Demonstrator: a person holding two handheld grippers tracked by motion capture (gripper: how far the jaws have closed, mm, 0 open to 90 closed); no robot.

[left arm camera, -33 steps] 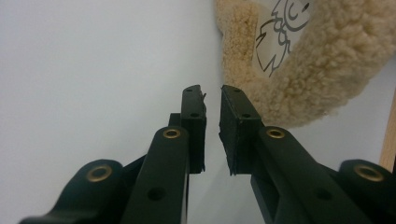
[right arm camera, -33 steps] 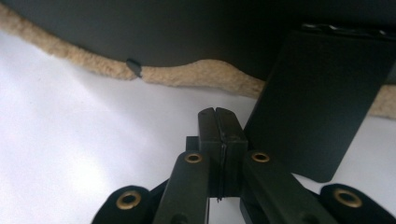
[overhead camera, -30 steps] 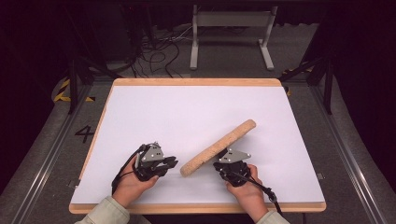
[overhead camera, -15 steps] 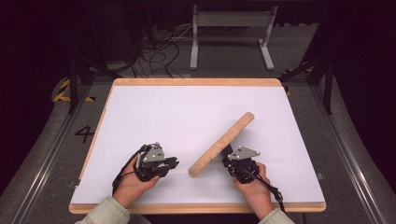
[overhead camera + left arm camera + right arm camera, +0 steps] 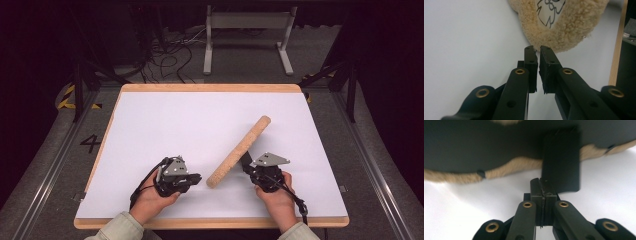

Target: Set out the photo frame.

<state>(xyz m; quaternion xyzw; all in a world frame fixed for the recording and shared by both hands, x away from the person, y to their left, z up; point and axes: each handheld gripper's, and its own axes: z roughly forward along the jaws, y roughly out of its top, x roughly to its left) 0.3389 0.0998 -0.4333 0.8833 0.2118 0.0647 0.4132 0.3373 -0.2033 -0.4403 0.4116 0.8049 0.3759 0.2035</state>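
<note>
A long tan fleece pad (image 5: 240, 150) with a black underside stands tilted on edge across the white table top (image 5: 200, 115). My right gripper (image 5: 248, 167) is at its near right side. In the right gripper view the jaws (image 5: 541, 181) are shut at the edge of a black tab (image 5: 561, 162) that hangs from the pad's dark underside (image 5: 499, 145). My left gripper (image 5: 197, 177) lies low on the table, pointing at the pad's near end. Its jaws (image 5: 537, 48) have just been closing to a narrow slit with nothing between them, just short of the fleece (image 5: 574, 30), which bears a white patch with a black line drawing (image 5: 550, 11).
The white top has a wooden rim (image 5: 210, 220), with its right edge near in the left gripper view (image 5: 616, 50). Beyond the table stand a grey metal frame (image 5: 245, 20) and loose cables (image 5: 170, 55) on the dark floor.
The right gripper has drawn to the right and slightly up. The pad went with it, its near end sliding right and the pad turning steeper. The left hand stayed in place.
</note>
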